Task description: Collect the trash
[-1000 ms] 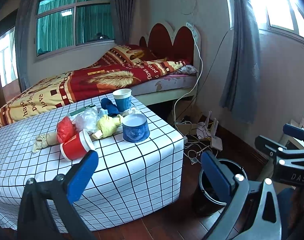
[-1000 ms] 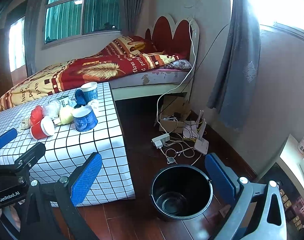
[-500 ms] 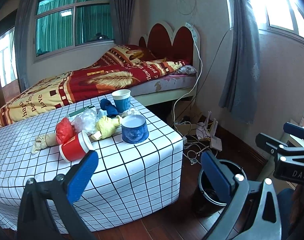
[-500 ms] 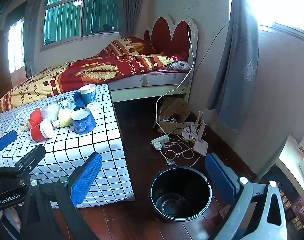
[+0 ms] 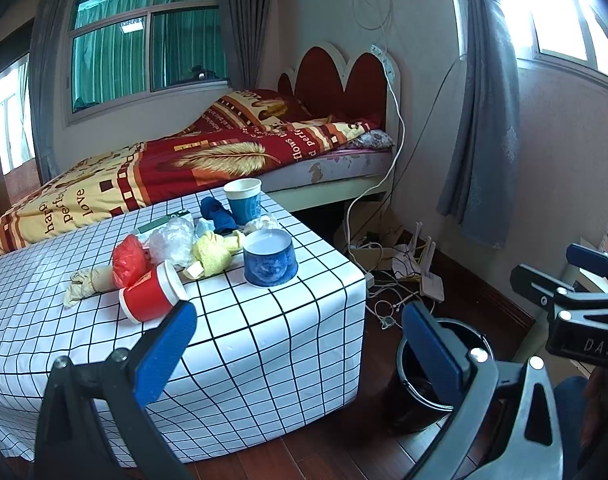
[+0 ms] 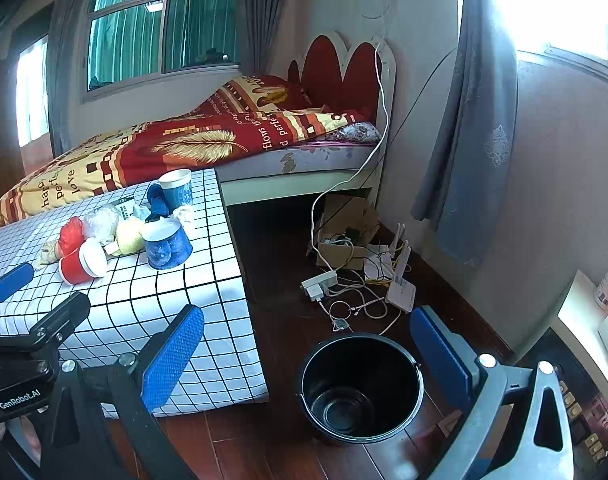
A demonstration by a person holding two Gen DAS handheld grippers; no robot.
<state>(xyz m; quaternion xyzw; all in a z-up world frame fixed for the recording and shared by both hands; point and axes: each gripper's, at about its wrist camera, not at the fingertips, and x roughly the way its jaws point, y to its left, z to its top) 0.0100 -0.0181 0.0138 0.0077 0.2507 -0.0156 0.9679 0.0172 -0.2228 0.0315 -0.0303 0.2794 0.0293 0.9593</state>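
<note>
Trash pile (image 5: 192,248) on table, beyond spread left tongs (image 5: 300,344)

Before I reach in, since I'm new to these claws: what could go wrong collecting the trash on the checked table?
The red cup lies on its side near the table's edge; a nudge could roll it off.

The blue cup stands upright among the wrappers, contents unseen; knocking it might spill.

The black bin sits on the floor apart from the table, beside loose cables; light wrappers could miss it and land among them.
</note>
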